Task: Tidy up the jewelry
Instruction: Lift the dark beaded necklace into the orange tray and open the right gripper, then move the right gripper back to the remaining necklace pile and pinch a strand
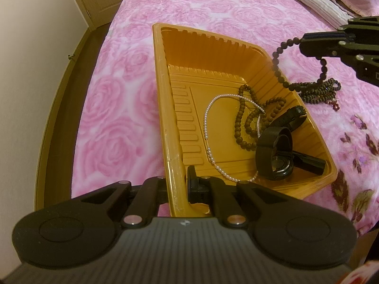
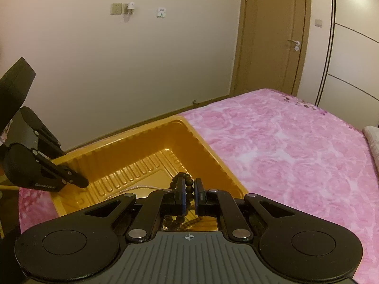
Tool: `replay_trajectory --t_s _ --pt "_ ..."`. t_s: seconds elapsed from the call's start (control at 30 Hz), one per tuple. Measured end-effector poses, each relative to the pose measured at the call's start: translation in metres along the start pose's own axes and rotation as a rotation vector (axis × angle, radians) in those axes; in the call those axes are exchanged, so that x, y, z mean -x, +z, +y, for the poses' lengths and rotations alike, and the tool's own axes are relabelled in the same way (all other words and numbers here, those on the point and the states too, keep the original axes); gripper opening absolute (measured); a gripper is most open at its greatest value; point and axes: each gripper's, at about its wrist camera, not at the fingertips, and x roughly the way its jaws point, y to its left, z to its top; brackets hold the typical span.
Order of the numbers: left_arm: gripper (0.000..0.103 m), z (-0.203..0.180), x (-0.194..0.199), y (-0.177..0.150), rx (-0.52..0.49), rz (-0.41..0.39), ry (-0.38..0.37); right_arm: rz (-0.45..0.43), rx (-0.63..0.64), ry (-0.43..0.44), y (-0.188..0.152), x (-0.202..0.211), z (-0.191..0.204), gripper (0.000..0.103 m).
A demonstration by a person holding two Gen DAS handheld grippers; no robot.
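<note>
A gold plastic tray (image 1: pixel 163 90) lies on the pink bed. In it are a white pearl necklace (image 1: pixel 206 123), a brown bead strand (image 1: pixel 239 123) and black watches (image 1: pixel 276 156). My left gripper (image 1: pixel 176 184) is shut on the tray's near wall. My right gripper (image 2: pixel 189 193) is shut on a dark bead necklace (image 2: pixel 189 189), which it holds up. In the left wrist view that gripper (image 1: pixel 305 43) is above the tray's right rim, and the necklace (image 1: pixel 276 64) hangs down to a pile of beads (image 1: pixel 319 92) on the blanket.
The tray (image 2: pixel 213 151) sits near the bed's edge, beside a cream wall and wooden floor. Striped pillows (image 1: pixel 317 2) lie at the far right. A door (image 2: pixel 272 35) and wardrobe stand beyond the bed.
</note>
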Motion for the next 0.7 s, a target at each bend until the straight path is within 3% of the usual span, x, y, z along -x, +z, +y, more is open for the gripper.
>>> replay_trajectory --t_s 0.33,0.4,0.47,0.7 --pt "0.004 0.0 0.0 0.0 0.001 0.0 -0.001 0.018 -0.069 0.044 0.0 -0.015 -0.005 0.007" --pt "0.004 -0.001 0.0 -0.001 0.002 0.0 -0.002 0.007 -0.098 0.041 0.0 -0.014 -0.01 0.013" --pt "0.004 0.0 0.0 -0.001 0.003 -0.001 -0.003 -0.006 -0.133 0.019 -0.001 -0.01 -0.018 0.037" --pt "0.004 0.001 0.0 -0.001 0.005 -0.001 -0.004 0.006 -0.204 -0.08 -0.023 0.018 -0.051 0.041"
